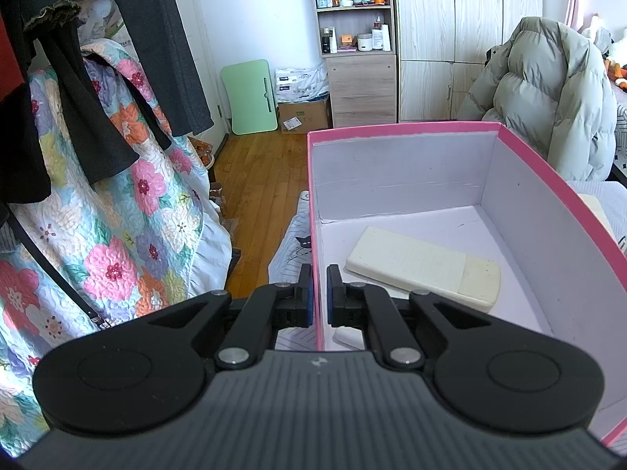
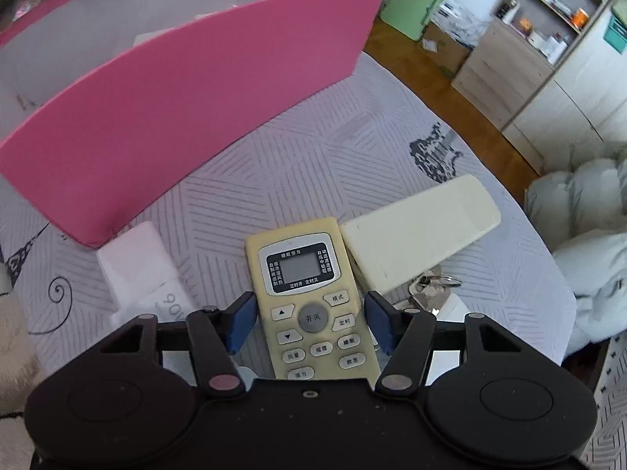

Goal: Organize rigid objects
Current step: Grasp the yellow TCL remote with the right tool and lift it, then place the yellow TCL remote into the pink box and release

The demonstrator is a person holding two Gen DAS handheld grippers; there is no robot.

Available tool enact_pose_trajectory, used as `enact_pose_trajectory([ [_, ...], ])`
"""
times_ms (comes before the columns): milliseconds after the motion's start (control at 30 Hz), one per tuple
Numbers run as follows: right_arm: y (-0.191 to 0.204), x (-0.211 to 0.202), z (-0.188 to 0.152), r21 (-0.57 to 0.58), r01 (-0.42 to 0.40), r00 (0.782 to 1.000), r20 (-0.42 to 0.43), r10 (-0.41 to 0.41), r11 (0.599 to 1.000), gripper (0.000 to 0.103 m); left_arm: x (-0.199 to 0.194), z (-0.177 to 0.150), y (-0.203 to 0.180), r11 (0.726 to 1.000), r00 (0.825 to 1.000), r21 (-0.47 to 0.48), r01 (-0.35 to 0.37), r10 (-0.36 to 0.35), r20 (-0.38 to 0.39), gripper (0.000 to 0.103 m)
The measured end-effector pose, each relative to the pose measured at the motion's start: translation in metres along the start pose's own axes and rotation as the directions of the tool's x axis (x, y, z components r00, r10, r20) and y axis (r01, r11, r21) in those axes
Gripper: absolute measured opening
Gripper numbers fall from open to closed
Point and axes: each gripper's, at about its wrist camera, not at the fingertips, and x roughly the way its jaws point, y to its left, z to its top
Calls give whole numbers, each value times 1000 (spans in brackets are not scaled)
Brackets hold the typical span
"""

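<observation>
Showing a bedroom in soft daylight, with white walls (image 1: 243, 11) and a wooden plank floor (image 1: 258, 164). Standing against the far wall, a light wood shelf unit (image 1: 354, 39) holding small bottles and jars, with drawers below, just beside a pale wardrobe (image 1: 462, 39). Leaning on the wall near the shelf, a green folding board (image 1: 250, 96), next to a cardboard box (image 1: 303, 115). Hanging on the left, dark clothes (image 1: 117, 78) over a floral quilt (image 1: 117, 235). Lying on the right, a grey puffer jacket (image 1: 548, 98). Covering the bed, a grey patterned sheet (image 2: 313, 164).
</observation>
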Motion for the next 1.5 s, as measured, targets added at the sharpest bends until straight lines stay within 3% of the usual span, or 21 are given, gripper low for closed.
enact_pose_trajectory([
  [300,21,-43,10,8,58,987,146,-59,998,63,0,0,1,1000,1000,0,1,-1,1,6],
  [467,28,-74,20,59,81,956,276,-94,995,60,1,0,-1,1000,1000,-2,-1,1,-2,6],
  [667,28,-108,41,112,43,913,399,-85,993,59,1,1,-1,1000,1000,0,-3,3,-1,6],
  [800,31,-128,54,118,-27,881,473,-32,993,60,1,1,-1,1000,1000,-3,1,-1,0,6],
  [867,31,-133,64,129,-41,867,498,-29,991,30,1,1,-1,1000,1000,-5,3,-3,1,6],
  [900,27,-135,70,144,-93,858,513,6,985,12,1,1,-1,1000,1000,-7,4,-4,1,6],
  [933,22,-137,76,170,-131,850,526,22,977,14,1,0,-2,1000,1000,-6,5,-5,1,6],
  [1033,17,-128,94,160,-220,850,516,109,962,12,1,0,-2,1000,1000,-7,4,-4,1,6],
  [1100,19,-108,102,148,-264,866,470,167,953,11,1,0,-2,1000,1000,-10,8,-8,0,6],
  [1267,23,-76,95,183,-273,898,401,182,944,15,-1,0,-1,1000,1000,-10,17,-16,9,7],
  [1500,13,-96,69,214,-225,911,393,127,951,21,-1,0,0,1000,1000,-7,15,-15,9,7],
])
